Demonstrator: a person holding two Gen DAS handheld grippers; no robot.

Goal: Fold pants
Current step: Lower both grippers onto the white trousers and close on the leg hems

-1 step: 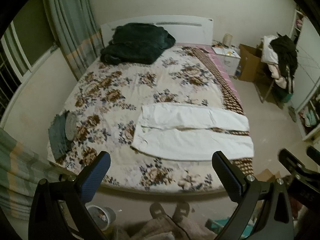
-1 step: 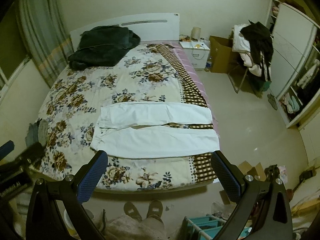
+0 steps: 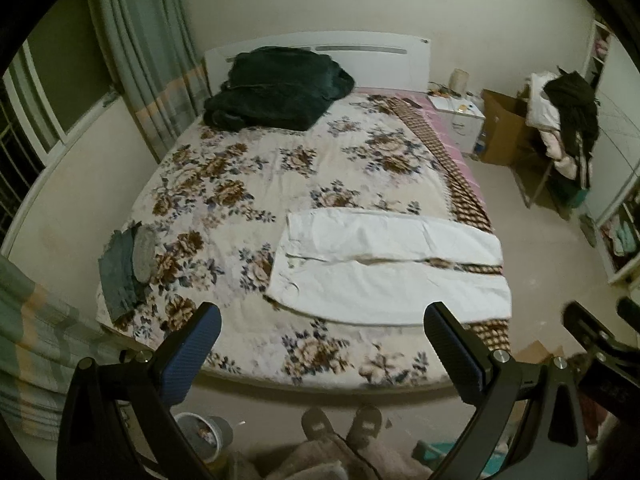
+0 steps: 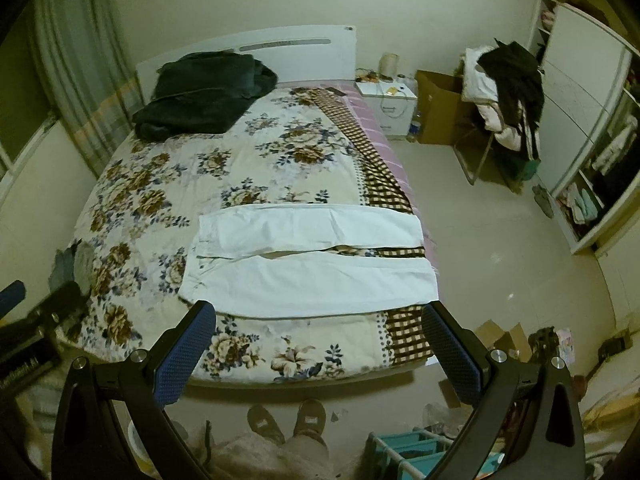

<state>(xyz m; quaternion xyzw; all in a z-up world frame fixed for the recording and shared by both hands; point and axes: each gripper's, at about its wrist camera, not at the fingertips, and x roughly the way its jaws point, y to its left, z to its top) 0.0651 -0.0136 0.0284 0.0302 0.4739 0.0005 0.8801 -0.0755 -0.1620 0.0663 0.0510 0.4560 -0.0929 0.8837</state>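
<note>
White pants: spread flat near the foot of the floral bed, waistband leftward, legs parted; likely light, limp, creasing cloth, best pinched at waistband and hems; left tongs and right tongs agape, empty, held above.

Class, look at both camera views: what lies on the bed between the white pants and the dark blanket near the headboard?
Only bare floral bedspread lies between the white pants and the dark blanket; both views show this.
</note>
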